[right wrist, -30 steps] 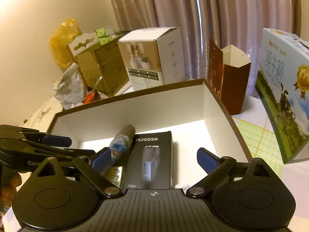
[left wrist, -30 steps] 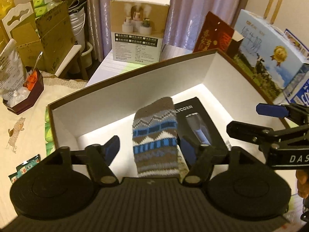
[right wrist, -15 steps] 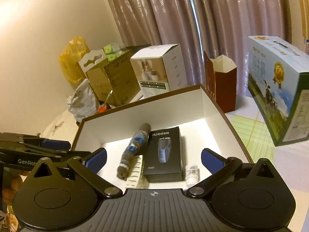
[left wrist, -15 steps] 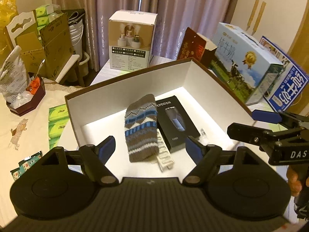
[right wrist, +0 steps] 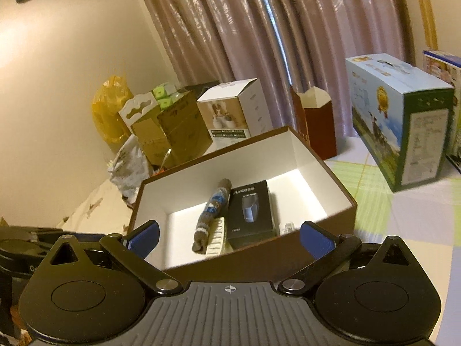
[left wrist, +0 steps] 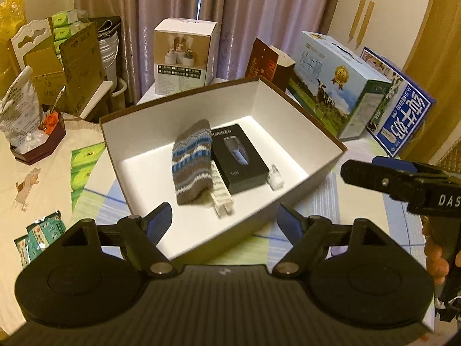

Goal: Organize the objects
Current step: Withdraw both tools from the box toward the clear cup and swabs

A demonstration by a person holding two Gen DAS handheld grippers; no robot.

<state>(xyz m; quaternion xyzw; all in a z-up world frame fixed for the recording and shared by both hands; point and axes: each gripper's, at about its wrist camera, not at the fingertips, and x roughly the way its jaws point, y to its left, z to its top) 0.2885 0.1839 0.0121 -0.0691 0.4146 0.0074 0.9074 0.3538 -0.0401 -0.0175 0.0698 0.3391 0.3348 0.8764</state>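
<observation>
The left gripper (left wrist: pixel 224 219) is wide open above the box (left wrist: pixel 302 190). Inside lie a striped sock (left wrist: pixel 191 161) and a black package (left wrist: pixel 239 158), touching.

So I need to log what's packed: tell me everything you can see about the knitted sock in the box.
The sock is a thick knit, brown and grey with blue and white zigzag bands. It lies flat on the white floor of the open box, lengthwise, roughly in the middle. Its right edge lies against the black shaver carton, and its near end overlaps a white ribbed item. From the right wrist view it looks narrow, seen edge-on. Neither gripper touches it.
</observation>
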